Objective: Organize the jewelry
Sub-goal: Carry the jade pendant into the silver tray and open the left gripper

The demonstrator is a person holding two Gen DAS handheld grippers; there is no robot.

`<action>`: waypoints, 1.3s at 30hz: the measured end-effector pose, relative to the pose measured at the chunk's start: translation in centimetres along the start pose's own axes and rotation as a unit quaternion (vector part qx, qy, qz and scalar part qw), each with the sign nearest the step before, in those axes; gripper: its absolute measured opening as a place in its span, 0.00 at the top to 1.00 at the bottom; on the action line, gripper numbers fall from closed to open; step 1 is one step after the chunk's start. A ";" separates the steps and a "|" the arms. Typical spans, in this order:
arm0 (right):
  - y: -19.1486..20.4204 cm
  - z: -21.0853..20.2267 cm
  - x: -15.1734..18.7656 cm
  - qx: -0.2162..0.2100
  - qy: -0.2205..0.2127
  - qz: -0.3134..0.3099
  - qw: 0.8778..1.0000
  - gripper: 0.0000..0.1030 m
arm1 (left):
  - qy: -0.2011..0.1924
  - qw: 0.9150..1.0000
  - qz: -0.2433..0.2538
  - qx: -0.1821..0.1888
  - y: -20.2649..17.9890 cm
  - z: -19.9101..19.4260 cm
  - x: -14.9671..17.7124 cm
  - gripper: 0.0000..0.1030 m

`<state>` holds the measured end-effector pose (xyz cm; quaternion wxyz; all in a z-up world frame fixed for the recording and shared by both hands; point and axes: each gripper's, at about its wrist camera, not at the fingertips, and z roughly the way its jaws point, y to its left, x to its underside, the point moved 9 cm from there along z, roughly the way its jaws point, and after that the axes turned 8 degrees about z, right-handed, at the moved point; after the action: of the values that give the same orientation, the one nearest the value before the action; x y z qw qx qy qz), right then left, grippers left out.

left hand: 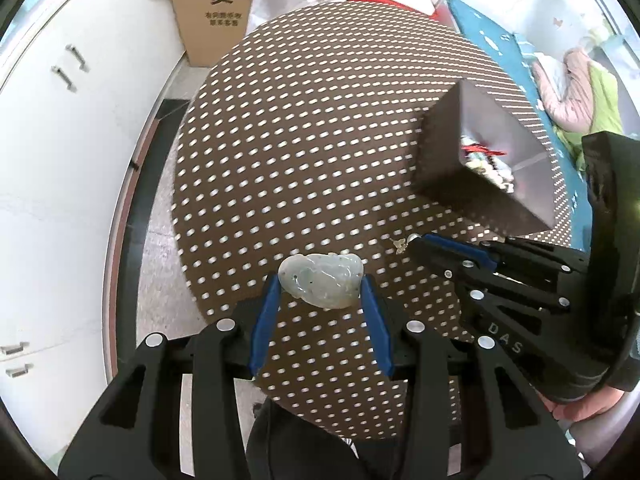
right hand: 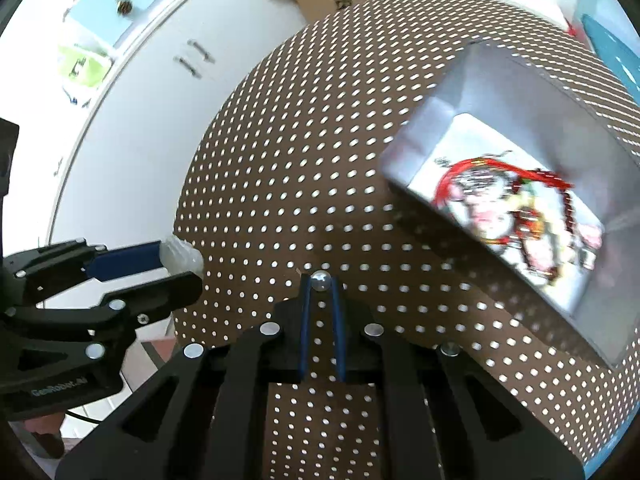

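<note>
My left gripper (left hand: 320, 286) is shut on a pale green jade pendant (left hand: 320, 282) and holds it above the near part of the dotted brown table (left hand: 300, 140); the pendant also shows in the right wrist view (right hand: 180, 258). My right gripper (right hand: 321, 282) is shut on a small silver bead (right hand: 321, 280); it shows in the left wrist view (left hand: 416, 242) just right of the pendant. A grey open box (right hand: 516, 184) holding red cords and beaded jewelry stands on the table's right; it also shows in the left wrist view (left hand: 486, 156).
A white cabinet (left hand: 60, 160) with metal handles stands left of the table. A cardboard box (left hand: 214, 12) sits on the floor behind it. Blue packaging (left hand: 504, 48) lies beyond the table's right edge.
</note>
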<state>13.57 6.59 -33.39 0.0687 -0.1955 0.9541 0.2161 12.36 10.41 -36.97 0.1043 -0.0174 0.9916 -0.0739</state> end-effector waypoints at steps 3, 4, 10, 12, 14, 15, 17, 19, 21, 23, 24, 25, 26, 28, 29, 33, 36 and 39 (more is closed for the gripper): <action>-0.9 -2.1 -0.3 -0.005 -0.022 0.023 0.999 0.92 | -0.009 1.000 0.019 0.010 -1.7 -0.5 -1.1 0.60; -1.3 -2.9 -0.5 -0.007 -0.029 0.029 0.999 0.92 | -0.013 0.999 0.026 0.015 -2.4 -0.7 -1.6 0.60; -3.8 -7.4 -1.3 0.000 -0.082 0.066 0.994 0.91 | -0.035 0.996 0.078 0.037 -6.6 -1.7 -4.8 0.60; -4.7 -8.5 -1.6 0.004 -0.095 0.075 0.993 0.91 | -0.040 0.994 0.094 0.041 -8.0 -1.7 -6.0 0.60; -6.0 -9.5 -2.0 0.018 -0.108 0.085 0.990 0.91 | -0.042 0.993 0.105 0.045 -9.1 -1.5 -7.0 0.60; -6.5 -9.9 -2.1 0.018 -0.111 0.092 0.989 0.91 | -0.043 0.992 0.112 0.047 -9.7 -1.3 -7.6 0.60; -7.3 -10.4 -2.3 0.020 -0.117 0.102 0.988 0.91 | -0.042 0.991 0.121 0.049 -10.4 -1.0 -8.4 0.60; -8.0 -10.7 -2.4 0.025 -0.119 0.109 0.987 0.91 | -0.039 0.989 0.131 0.050 -11.1 -0.4 -9.4 0.60; -8.8 -10.8 -2.6 0.026 -0.120 0.119 0.985 0.91 | -0.034 0.989 0.136 0.051 -11.6 0.3 -10.2 0.60; -9.4 -10.8 -2.5 0.028 -0.118 0.124 0.985 0.91 | -0.030 0.988 0.139 0.052 -12.0 0.9 -10.8 0.60; -9.6 -10.7 -2.7 0.029 -0.116 0.126 0.985 0.91 | -0.030 0.988 0.142 0.053 -12.2 1.2 -11.1 0.60; -9.9 -10.7 -2.7 0.031 -0.115 0.129 0.984 0.91 | -0.029 0.988 0.144 0.053 -12.3 1.4 -11.5 0.60; -10.1 -10.7 -2.8 0.030 -0.115 0.131 0.984 0.91 | -0.027 0.988 0.145 0.053 -12.5 1.6 -11.7 0.60; -10.3 -10.8 -2.9 0.025 -0.113 0.133 0.984 0.90 | -0.022 0.988 0.147 0.053 -12.8 2.2 -12.2 0.59; -10.4 -10.8 -3.0 0.024 -0.113 0.134 0.984 0.88 | -0.019 0.988 0.147 0.053 -12.9 2.4 -12.3 0.59; -10.8 -10.7 -3.0 0.025 -0.104 0.139 0.984 0.87 | -0.012 0.987 0.148 0.055 -12.7 2.9 -12.3 0.59; -11.1 -10.4 -3.0 0.029 -0.096 0.144 0.984 0.82 | -0.010 0.987 0.148 0.054 -12.5 3.1 -12.2 0.59; -11.2 -10.4 -3.0 0.028 -0.095 0.145 0.985 0.80 | -0.009 0.987 0.148 0.054 -12.5 3.3 -12.1 0.59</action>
<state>20.34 -6.26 -27.76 0.1323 -0.0320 0.9673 0.2141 25.14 -1.84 -35.76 0.1236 0.1348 0.9769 -0.1105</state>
